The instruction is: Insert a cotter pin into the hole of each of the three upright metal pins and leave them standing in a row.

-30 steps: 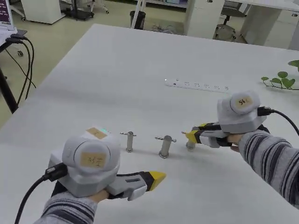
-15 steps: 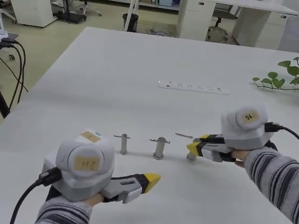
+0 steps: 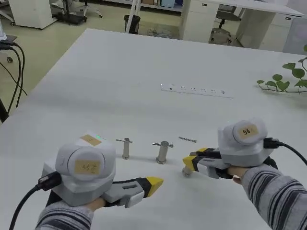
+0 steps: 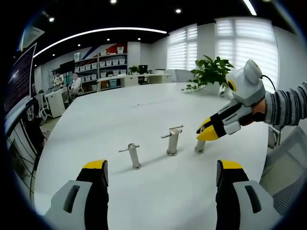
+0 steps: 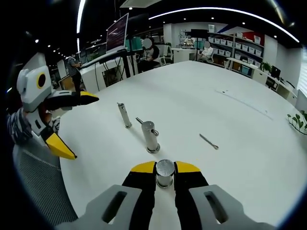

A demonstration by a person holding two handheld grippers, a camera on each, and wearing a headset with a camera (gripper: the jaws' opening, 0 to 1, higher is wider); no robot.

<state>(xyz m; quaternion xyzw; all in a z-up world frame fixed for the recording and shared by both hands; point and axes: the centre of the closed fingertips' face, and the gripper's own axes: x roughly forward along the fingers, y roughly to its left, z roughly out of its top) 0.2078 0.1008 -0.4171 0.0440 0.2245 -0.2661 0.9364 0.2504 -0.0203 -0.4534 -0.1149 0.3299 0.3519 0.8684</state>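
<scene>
The third metal pin stands upright on the white table, clamped between the closed jaws of the right gripper. Seen in the head view, a loose cotter pin lies flat at 12 o'clock from it, not touching it. At 10 o'clock stand the middle pin and the left pin, each with a cotter pin through its top. The left gripper hovers at 8 o'clock, its jaws wide apart and holding nothing.
</scene>
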